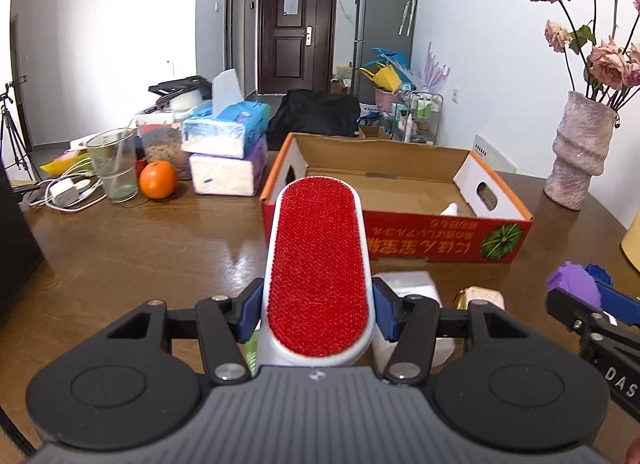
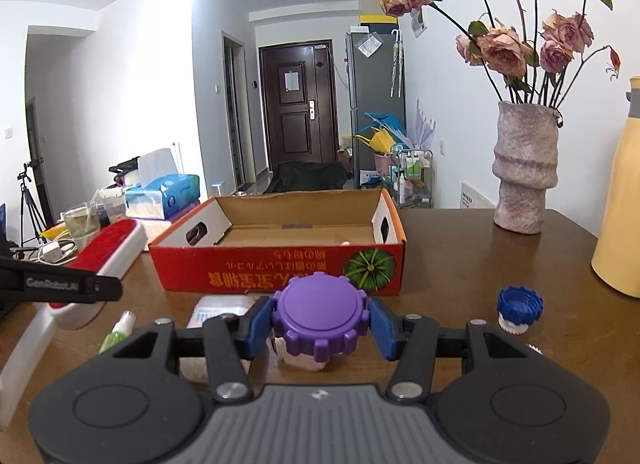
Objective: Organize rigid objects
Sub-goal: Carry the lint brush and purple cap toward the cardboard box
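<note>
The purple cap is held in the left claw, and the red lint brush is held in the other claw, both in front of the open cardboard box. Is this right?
The claws are swapped. The right wrist view shows the purple cap in the right claw. The left wrist view shows the red lint brush in the left claw. Both are indeed in front of the open cardboard box.

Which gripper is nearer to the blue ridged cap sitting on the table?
Right. The right gripper, shut on the purple cap, has the blue cap just to its right. The left gripper, shut on the lint brush, sits beyond it, farther left.
</note>
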`<state>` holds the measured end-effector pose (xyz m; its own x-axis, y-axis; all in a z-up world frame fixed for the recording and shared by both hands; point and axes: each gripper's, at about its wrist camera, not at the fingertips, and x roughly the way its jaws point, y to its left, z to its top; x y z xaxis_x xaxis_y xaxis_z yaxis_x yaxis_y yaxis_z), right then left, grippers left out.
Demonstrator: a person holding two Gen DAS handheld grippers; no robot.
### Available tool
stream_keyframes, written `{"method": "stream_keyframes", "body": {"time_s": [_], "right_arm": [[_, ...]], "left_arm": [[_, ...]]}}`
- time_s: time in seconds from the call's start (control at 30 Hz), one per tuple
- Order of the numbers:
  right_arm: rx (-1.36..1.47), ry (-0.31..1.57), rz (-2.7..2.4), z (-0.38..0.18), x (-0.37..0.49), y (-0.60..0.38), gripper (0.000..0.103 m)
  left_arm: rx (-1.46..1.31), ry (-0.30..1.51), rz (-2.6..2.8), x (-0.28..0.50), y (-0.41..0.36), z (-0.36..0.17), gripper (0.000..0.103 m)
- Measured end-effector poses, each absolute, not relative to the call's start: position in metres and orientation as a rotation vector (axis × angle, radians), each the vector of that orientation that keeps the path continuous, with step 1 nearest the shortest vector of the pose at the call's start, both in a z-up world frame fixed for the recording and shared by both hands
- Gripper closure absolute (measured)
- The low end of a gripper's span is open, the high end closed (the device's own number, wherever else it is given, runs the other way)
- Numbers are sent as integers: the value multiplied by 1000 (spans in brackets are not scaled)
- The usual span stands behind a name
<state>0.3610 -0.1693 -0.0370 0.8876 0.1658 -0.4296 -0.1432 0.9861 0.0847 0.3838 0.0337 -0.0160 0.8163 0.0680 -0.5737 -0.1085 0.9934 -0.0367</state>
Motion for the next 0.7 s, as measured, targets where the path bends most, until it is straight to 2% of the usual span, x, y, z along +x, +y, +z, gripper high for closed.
{"method": "stream_keyframes", "body": {"time_s": [0.7], "right_arm": [[62, 391, 174, -22, 446, -159, 51]], "left_arm": [[-115, 586, 92, 460, 17, -1, 46]]}}
